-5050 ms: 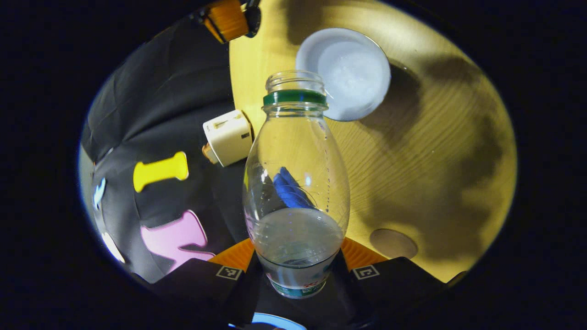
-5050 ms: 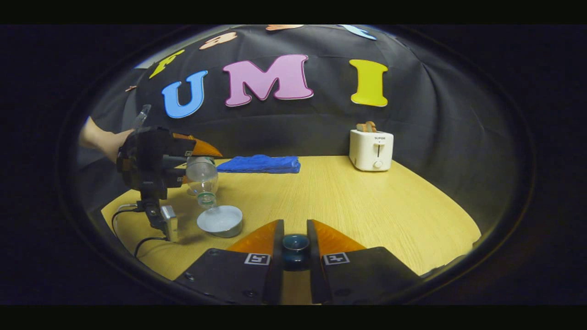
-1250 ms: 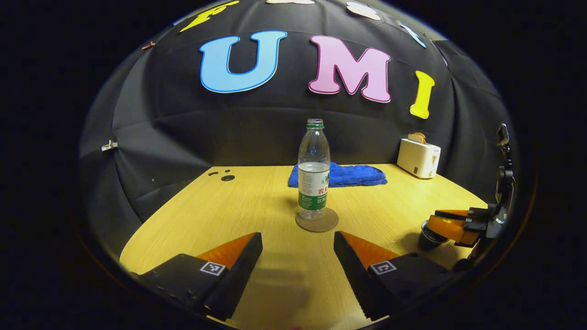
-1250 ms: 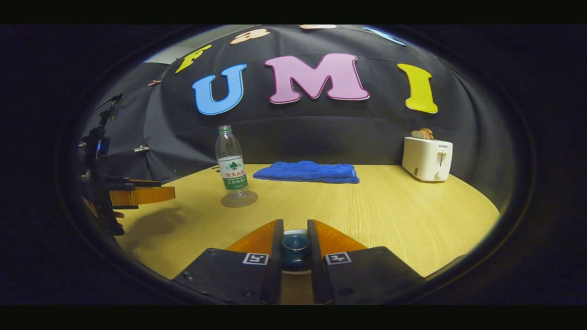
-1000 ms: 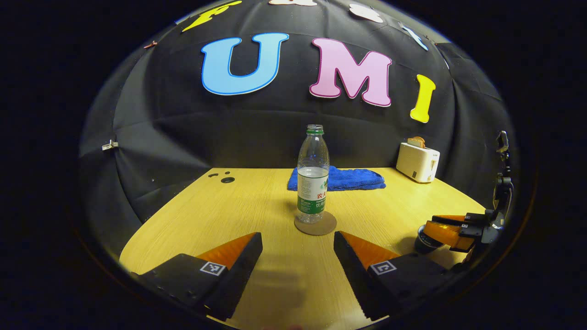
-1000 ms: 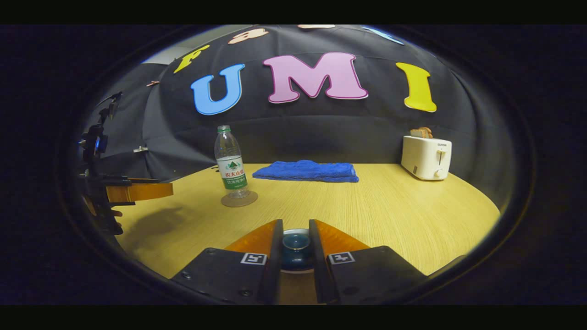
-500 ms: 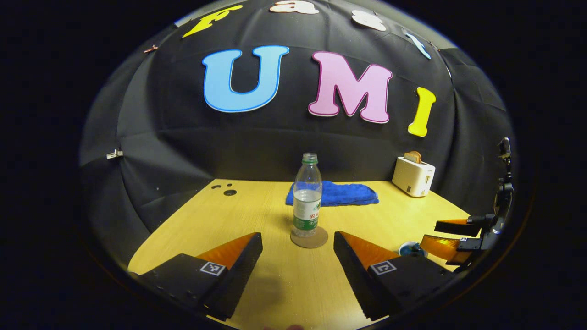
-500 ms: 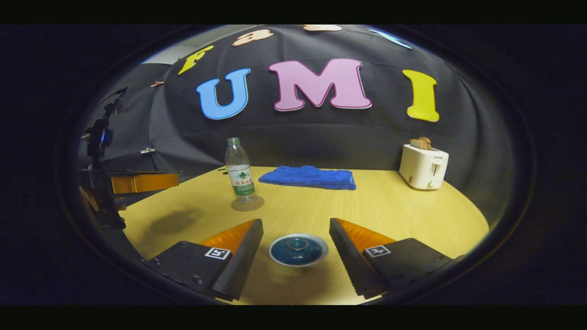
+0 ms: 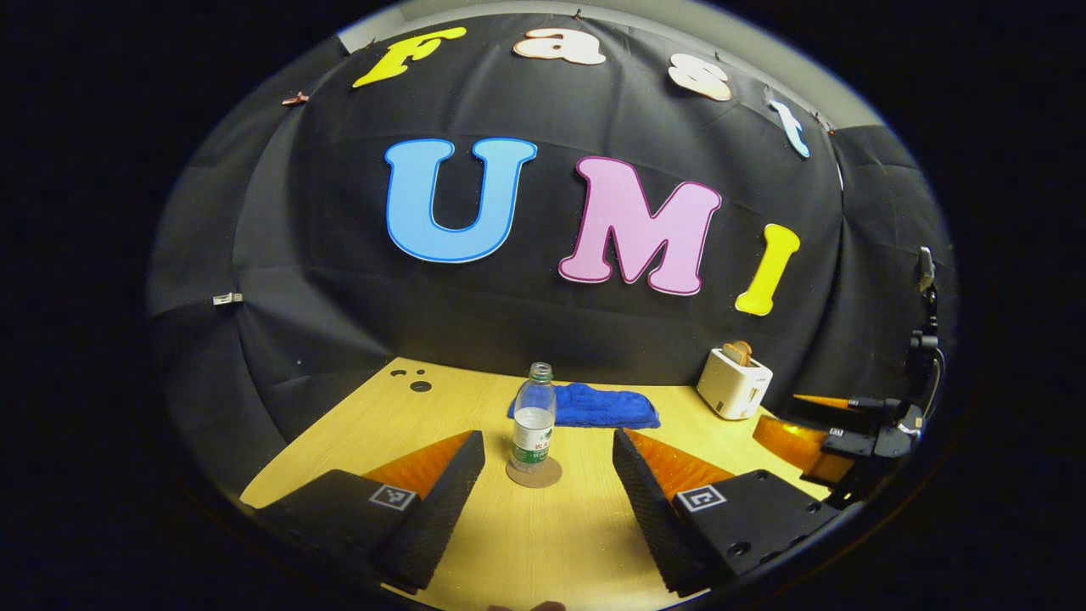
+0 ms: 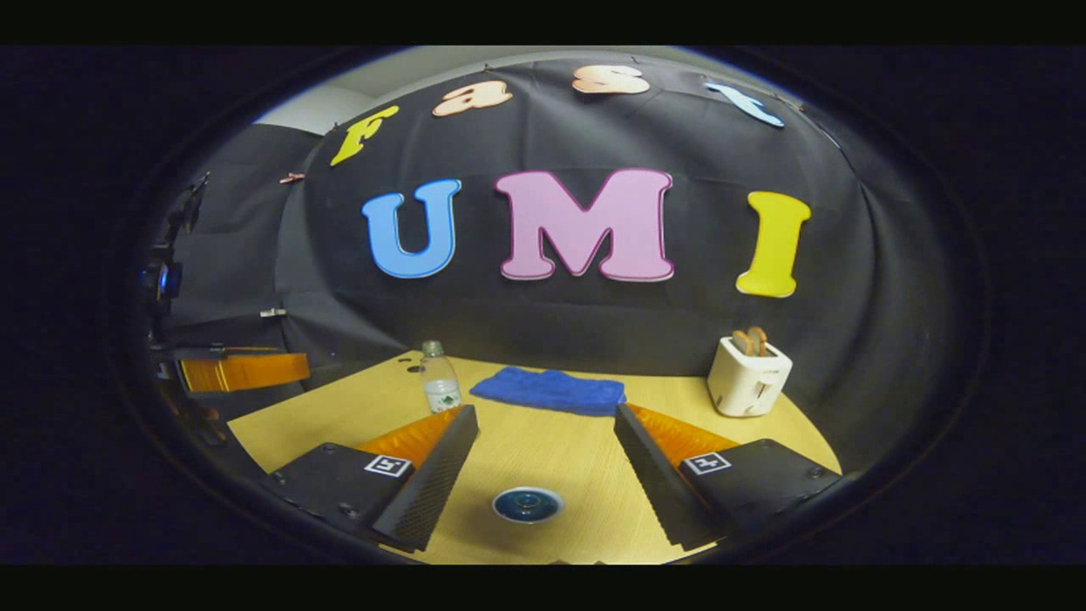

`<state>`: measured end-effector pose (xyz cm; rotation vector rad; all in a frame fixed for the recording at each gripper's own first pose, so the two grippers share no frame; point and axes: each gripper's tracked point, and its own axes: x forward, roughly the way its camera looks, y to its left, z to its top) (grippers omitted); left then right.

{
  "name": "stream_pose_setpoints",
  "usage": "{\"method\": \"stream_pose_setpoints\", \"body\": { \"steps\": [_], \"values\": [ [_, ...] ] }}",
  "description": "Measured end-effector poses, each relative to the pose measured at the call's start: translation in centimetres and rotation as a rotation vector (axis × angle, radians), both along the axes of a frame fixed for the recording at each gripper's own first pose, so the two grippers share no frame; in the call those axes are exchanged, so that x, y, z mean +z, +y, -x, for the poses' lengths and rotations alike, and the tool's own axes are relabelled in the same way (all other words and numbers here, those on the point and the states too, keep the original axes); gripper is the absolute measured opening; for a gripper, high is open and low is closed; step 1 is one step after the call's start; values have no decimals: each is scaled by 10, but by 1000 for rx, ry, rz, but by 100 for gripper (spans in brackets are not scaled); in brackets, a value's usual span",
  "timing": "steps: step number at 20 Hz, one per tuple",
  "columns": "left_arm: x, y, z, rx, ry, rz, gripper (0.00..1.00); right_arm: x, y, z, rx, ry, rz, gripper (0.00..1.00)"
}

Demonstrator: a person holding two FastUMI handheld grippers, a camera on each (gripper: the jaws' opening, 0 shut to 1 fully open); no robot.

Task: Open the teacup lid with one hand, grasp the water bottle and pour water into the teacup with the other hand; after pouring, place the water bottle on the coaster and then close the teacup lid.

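In the left gripper view the left gripper (image 9: 548, 475) hangs above the wooden table (image 9: 356, 424), fingers spread wide and holding nothing. Beyond and between them the water bottle (image 9: 533, 420) stands upright on the round coaster (image 9: 534, 473). Behind the bottle to its right lies a blue towel (image 9: 594, 406), then a white toaster (image 9: 733, 383). In the right gripper view the right gripper (image 10: 543, 458) also gapes wide, with the lidded teacup (image 10: 527, 504) on the table between its fingers, untouched.
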<state>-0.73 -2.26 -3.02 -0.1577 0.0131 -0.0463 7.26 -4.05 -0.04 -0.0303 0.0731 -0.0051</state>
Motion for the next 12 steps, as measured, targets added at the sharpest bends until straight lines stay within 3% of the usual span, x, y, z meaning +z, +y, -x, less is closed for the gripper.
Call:
{"method": "stream_pose_setpoints", "body": {
  "steps": [2, 5, 12],
  "values": [
    [16, 2, 15, 23, -21, -8, 95, 27, 0, 6, 5, -34, 14, 96],
    [41, 10, 36, 70, -69, -31, 95, 54, 1, 18, 8, -71, 19, 100],
    [63, 22, 80, 143, -103, -40, 95, 73, 8, 56, 5, -92, 16, 99]
  ]
}}
